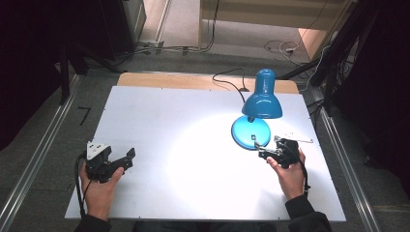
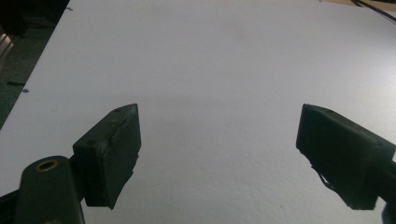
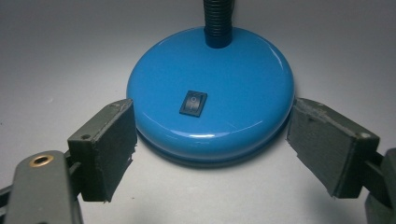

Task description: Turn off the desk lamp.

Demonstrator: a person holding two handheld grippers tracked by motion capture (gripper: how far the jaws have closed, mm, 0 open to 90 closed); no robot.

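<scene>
A blue desk lamp (image 1: 261, 100) stands at the right of the white table (image 1: 169, 121), lit and shining down onto it. Its round blue base (image 3: 212, 93) carries a black rocker switch (image 3: 193, 103) and a black flexible neck (image 3: 217, 21). My right gripper (image 1: 261, 152) is open right in front of the base, and in the right gripper view its two jaws stand one at each side of the base's near edge. My left gripper (image 1: 128, 159) is open over bare table at the front left, with nothing between its pads (image 2: 116, 154).
The lamp's black cord (image 1: 229, 79) runs off the back of the table. A small white strip (image 1: 300, 140) lies just right of the base. Metal rails (image 1: 343, 159) flank the table; cables lie on the floor behind.
</scene>
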